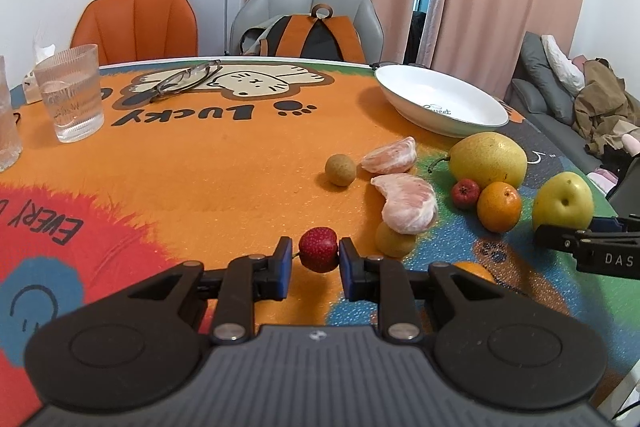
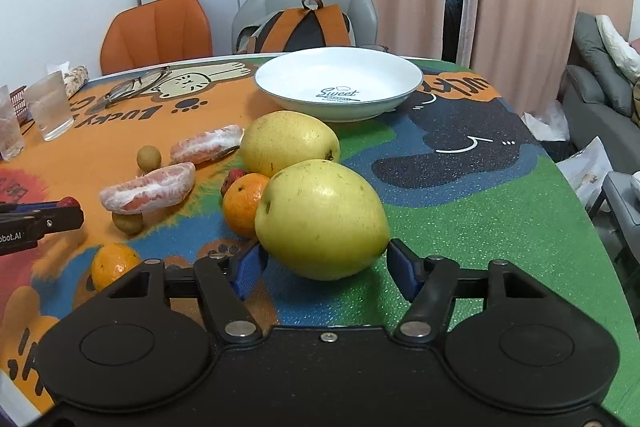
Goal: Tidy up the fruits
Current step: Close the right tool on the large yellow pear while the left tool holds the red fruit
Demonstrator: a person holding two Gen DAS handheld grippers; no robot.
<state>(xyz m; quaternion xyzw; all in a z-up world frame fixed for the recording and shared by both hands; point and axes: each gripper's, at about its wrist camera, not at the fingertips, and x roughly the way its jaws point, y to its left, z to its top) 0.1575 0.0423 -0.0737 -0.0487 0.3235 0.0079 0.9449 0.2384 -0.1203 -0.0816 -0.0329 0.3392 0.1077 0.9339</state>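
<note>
**Here, two grippers among fruit on a printed table mat**

The left gripper [image 1: 319, 259] is clenched on a small red hawthorn berry [image 1: 318, 248] with speckled, matte skin. The right gripper [image 2: 324, 267] brackets a large, smooth yellow-green pear [image 2: 320, 219] lying on the pebbled mat [image 2: 480, 227]; whether its blue pads press it, I cannot tell. A glossy white plate [image 2: 408, 83] sits beyond, past a second pear [image 2: 288, 143].

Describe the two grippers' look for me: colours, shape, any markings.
Both match: the left gripper and right gripper have black linkage arms with silver pivot screws, round black side housings and blue finger pads. The left's base is ribbed grey. White lettering marks their sides, only partly readable. No hands, sleeves or cables show.
</note>
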